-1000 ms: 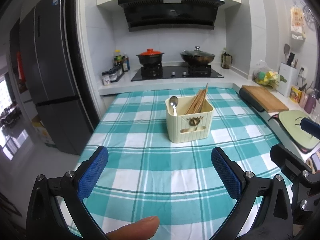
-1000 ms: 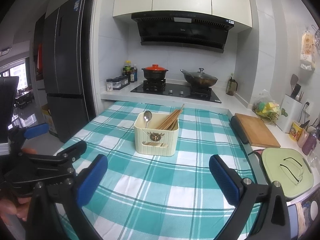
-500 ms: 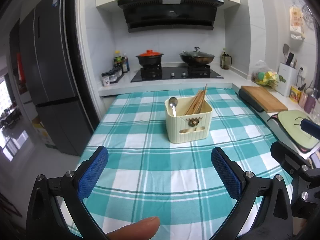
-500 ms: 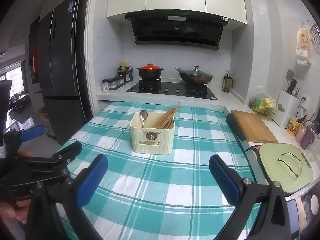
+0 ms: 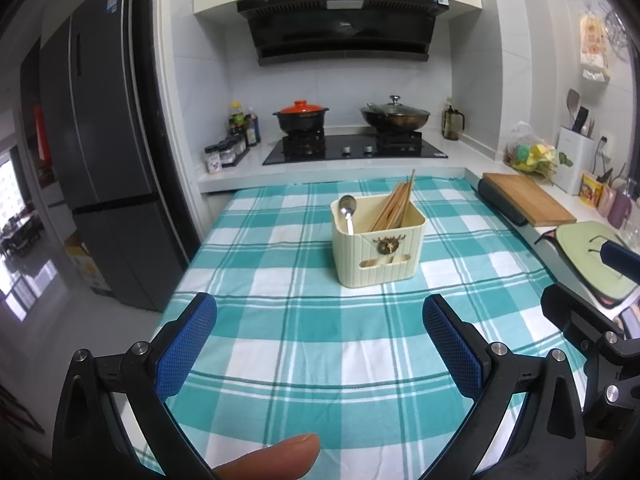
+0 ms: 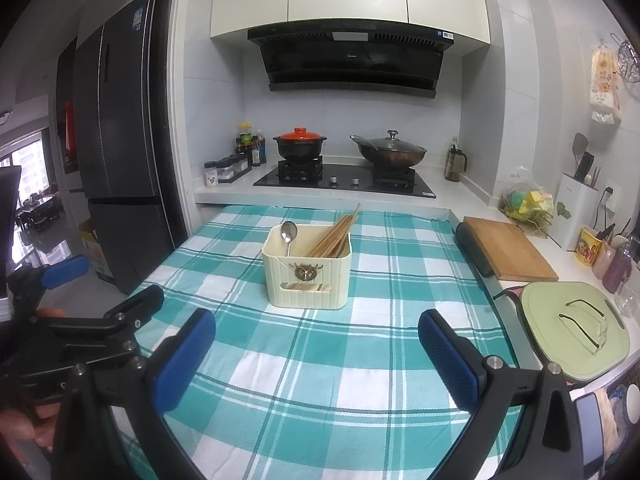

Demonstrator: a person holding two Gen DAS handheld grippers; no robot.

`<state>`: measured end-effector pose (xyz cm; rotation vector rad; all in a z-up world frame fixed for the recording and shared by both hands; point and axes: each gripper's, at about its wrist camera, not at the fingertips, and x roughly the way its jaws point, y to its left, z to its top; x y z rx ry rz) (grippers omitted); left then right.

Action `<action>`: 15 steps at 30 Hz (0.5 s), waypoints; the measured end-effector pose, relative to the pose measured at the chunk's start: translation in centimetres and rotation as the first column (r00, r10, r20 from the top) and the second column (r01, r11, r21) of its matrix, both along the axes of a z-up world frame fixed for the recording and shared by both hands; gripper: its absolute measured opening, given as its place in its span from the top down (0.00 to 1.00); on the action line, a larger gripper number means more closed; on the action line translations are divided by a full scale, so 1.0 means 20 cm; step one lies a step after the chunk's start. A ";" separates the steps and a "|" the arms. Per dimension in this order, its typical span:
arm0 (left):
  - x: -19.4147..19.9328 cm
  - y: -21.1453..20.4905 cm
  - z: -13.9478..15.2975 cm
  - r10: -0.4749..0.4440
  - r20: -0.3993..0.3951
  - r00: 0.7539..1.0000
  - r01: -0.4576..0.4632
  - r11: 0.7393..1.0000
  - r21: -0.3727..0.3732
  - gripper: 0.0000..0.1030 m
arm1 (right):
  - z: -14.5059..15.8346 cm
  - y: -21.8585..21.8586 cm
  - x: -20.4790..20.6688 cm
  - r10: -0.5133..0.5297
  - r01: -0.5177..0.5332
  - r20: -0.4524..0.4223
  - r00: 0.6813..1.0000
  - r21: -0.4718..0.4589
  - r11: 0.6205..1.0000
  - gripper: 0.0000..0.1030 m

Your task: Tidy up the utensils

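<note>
Checked tabletop [image 5: 280, 340] underneath, teal and white. Cream utensil holder [image 5: 378, 250] at centre, holding a bundle of wooden chopsticks [image 5: 394, 206] on the right and a metal spoon [image 5: 348, 210] on the left, bowl up. Left gripper [image 5: 320, 344] and right gripper [image 6: 316, 350] both spread wide, empty, well short of the holder on its near side.

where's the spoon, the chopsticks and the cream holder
spoon [image 5: 347, 205], left wrist view, on its bowl
chopsticks [image 5: 394, 208], left wrist view, mid-bundle above the rim
cream holder [image 6: 308, 292], right wrist view, on its ribbed front wall
</note>
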<state>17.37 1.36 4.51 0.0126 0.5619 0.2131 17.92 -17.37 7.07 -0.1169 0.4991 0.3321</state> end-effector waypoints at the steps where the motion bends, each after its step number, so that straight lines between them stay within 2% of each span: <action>1: 0.00 0.00 0.00 0.001 0.000 1.000 -0.001 1.000 0.000 0.00 | 0.00 0.00 0.00 0.002 -0.002 0.001 1.000 0.000 1.000 0.00; 15: -0.01 0.00 0.01 -0.002 -0.001 1.000 0.002 1.000 -0.004 0.00 | 0.00 0.02 -0.02 0.010 -0.010 0.003 1.000 -0.001 1.000 0.00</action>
